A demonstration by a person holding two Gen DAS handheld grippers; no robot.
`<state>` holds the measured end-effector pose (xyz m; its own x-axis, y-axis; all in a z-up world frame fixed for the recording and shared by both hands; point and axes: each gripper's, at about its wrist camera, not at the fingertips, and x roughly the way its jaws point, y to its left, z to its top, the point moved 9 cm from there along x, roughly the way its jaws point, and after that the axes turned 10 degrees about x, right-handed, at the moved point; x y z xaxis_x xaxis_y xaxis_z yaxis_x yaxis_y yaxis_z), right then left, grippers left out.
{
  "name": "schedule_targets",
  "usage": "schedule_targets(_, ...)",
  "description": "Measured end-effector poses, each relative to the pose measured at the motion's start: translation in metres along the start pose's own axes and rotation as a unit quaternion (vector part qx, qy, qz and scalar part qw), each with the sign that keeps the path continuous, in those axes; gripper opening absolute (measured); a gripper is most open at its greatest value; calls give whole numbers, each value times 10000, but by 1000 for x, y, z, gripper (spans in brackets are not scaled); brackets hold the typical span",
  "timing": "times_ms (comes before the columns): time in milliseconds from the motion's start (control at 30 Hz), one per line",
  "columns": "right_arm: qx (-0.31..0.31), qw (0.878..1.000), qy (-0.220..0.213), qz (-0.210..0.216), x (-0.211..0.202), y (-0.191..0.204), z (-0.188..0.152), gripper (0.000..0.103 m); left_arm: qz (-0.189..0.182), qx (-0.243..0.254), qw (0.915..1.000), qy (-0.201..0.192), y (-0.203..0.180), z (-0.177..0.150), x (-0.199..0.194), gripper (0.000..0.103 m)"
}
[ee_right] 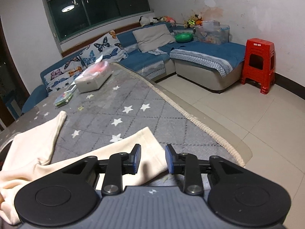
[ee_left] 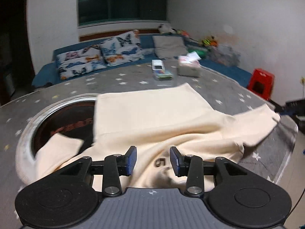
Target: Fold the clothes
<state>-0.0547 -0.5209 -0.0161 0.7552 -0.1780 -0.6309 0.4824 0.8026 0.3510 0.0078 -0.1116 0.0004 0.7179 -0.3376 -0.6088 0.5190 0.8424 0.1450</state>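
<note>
Two grippers: both stood released over one cream garment, neither holding cloth.

Left wrist view
- Left gripper (ee_left: 153,161): jaws apart, nothing between the pads; it hovered over the near, rumpled end of the garment.
- Garment (ee_left: 152,112): a cream top lay spread on the grey star-print cover (ee_left: 118,80), one part draped over a round metal-rimmed opening (ee_left: 63,122) on the left.
- Print (ee_left: 159,162): dark figures showed on the cloth right below the jaws, partly lost in folds.
- Sleeve (ee_left: 255,124): one sleeve reached out to the right, near the cover's edge.
- Far end: a tissue box (ee_left: 189,68) and a small packet (ee_left: 164,75) lay well apart from the cloth.

Right wrist view
- Right gripper (ee_right: 153,159): jaws apart, empty; it hung just above the sleeve end (ee_right: 141,147), which lay flat on the cover (ee_right: 133,122).
- Garment body (ee_right: 32,147): stretched away to the left, wrinkled near the camera.
- Stool (ee_right: 259,64): red, on the floor by the sofa (ee_right: 205,57), clear of the work.

Step, as judged
- Stage: the top lay loose, not in a neat packet; such a lie would suit spreading it flat or a fold partly made.
- Next move calls for: each gripper closing on a cloth edge without bunching, and keeping the cloth from sagging into the round opening.
</note>
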Motion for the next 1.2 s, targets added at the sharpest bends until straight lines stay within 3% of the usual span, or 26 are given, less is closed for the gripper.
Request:
schedule_targets(300,-259,9995,182,-51,29,2,2,28,-151,419,9990,94,-14,-3,19,37)
schedule_targets(500,-569,9982,147,-99,36,12,5,8,-221,630,9978,-32,-21,-1,20,36)
schedule_targets(567,-704,9974,26,-151,35,16,10,7,-236,671,9975,-39,-22,-1,22,36)
schedule_targets(667,-786,9966,-153,-213,32,19,19,6,-306,705,9970,10,-23,-2,27,25)
schedule_targets(733,-869,9955,-222,-295,33,20,23,4,-371,703,9968,63,-24,-5,31,12)
schedule_targets(833,-987,9943,-145,-370,39,20,22,4,-404,672,9969,94,-24,-9,33,4)
schedule_targets(1200,-1231,9918,3,-356,35,24,17,8,-818,635,9945,-161,-31,-12,-20,2)
